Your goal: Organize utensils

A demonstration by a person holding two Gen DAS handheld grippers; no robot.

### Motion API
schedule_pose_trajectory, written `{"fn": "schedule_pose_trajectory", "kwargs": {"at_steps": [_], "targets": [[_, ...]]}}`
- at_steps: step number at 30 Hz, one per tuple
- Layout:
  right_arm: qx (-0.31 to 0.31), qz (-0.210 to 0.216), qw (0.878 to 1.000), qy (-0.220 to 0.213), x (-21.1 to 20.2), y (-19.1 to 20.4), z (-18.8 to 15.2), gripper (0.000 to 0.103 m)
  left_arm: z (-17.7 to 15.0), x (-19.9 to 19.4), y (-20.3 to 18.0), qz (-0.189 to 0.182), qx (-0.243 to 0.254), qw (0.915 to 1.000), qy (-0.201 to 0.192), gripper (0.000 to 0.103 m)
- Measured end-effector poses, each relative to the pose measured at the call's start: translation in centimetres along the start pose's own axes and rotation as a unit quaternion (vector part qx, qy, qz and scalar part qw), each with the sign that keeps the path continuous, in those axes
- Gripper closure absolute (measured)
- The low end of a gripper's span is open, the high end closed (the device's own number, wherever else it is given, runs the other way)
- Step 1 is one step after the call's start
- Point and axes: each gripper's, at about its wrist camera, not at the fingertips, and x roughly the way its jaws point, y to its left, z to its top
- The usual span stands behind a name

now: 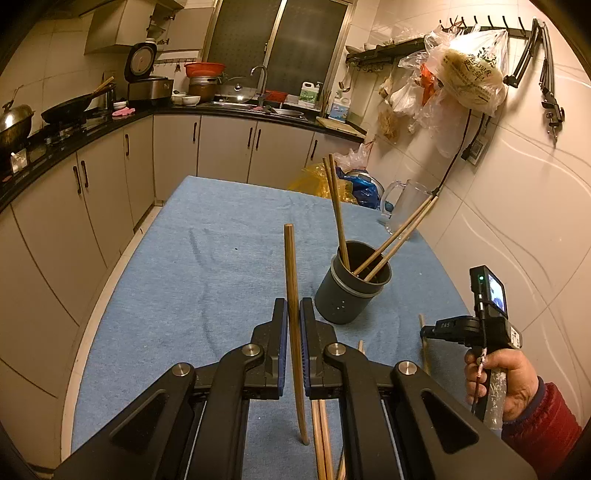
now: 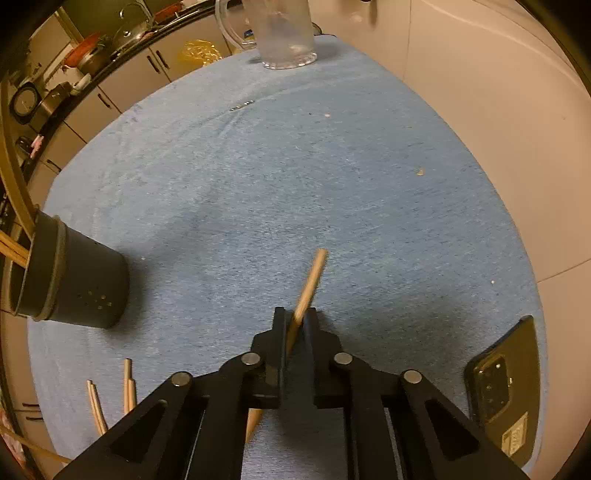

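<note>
My left gripper is shut on a dark wooden chopstick held upright above the blue cloth, just left of the grey utensil holder. The holder has several chopsticks leaning in it. My right gripper is shut on a light wooden chopstick, held tilted above the cloth; the holder stands to its left. The right gripper also shows in the left wrist view, low at the right. Loose chopsticks lie on the cloth near the front.
A clear glass jug stands at the far end of the table by the tiled wall. A black phone lies face down at the right front. Kitchen cabinets and a counter run along the left and back.
</note>
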Motion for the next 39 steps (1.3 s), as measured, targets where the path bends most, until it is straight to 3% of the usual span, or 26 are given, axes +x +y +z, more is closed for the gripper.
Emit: {"fn": "schedule_pose_trajectory", "kwargs": {"at_steps": [9,15,24,39], "targets": [[0.010,0.109,0.993,-0.044,-4.0,-0.3,-2.1,0.097,0.0,0.1,-0.4,0.003,0.003,1.0000,-0.001,0.097],[-0.024,0.172,0.977,-0.122,-8.4,1.4,-3.9,0.097,0.1,-0.6,-1.0,0.007,0.009,0.9999,-0.007,0.097],[-0.063,0.196,0.955,-0.214,-13.2,3.0,-6.3,0.097,0.2,-1.5,-1.5,0.012,0.012,0.9997,-0.016,0.097],[-0.069,0.225,0.938,-0.253,-16.9,4.6,-4.9,0.098,2.9,-2.9,-3.0,0.019,0.030,0.9986,-0.040,0.097]]}}
